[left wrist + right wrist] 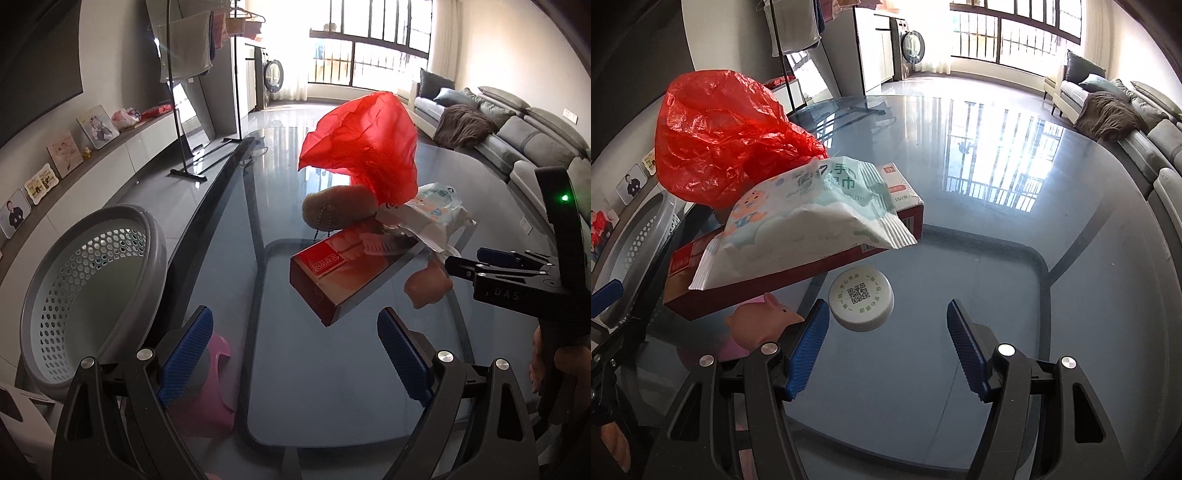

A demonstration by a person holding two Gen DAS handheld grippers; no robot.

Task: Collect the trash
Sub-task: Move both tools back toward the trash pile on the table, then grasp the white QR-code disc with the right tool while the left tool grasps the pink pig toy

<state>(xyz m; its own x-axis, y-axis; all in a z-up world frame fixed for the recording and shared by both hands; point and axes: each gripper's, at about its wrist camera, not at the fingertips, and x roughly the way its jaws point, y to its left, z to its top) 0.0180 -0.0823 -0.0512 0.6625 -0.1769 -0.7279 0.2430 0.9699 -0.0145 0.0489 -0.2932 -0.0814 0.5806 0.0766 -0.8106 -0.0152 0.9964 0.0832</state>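
- Nothing looks collected yet: the perforated basket (pixel 92 295), left of the left gripper (pixel 295 347), shows no trash inside.
- Both sets of jaws stand apart, empty.
- The white cap (pixel 861 302) lies just ahead of the right gripper (pixel 888 347), between the jaw lines.
- Red bag (pixel 727 136), wipes packet (pixel 812 218) and red box (pixel 351 273) remain on the glass surface (pixel 997 240) ahead.

Glossy glass table (pixel 997 229) mirroring the window. Thin, crinkled, translucent red plastic bag (pixel 716 136). Smooth printed film wipes packet (pixel 812 218) on a shiny red cardboard box (pixel 347 273). Perforated grey plastic basket (pixel 92 280). Brown item (pixel 340 208), possibly plush.
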